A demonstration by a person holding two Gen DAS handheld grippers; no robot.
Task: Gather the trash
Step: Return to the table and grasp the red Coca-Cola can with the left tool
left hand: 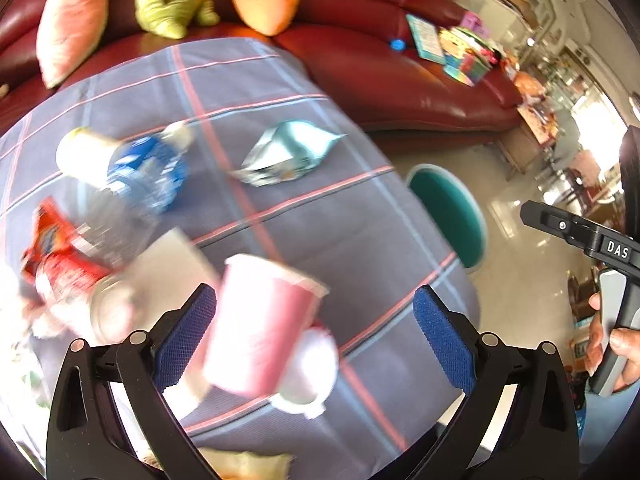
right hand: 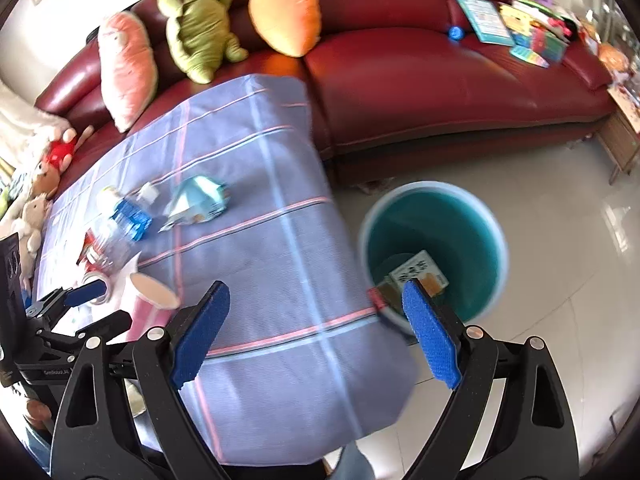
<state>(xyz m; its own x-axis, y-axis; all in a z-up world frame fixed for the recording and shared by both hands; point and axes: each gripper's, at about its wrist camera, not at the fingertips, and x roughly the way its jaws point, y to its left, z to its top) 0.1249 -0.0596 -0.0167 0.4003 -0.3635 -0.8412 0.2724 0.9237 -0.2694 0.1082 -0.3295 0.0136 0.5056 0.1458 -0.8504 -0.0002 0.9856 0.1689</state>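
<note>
Both grippers' jaws gape empty over the littered plaid tablecloth [right hand: 280,240], red sofa [right hand: 440,92] behind.

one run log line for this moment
left claw: open around pink cup | right claw: open, empty | teal bin: carton inside

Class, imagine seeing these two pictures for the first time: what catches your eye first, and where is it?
A pink paper cup lies tipped on the checked tablecloth, right between the open blue-padded left gripper. Beside the table on the floor stands a teal bin with a carton already inside. Behind, a plush carrot and green dinosaur sit on the red sofa.
</note>
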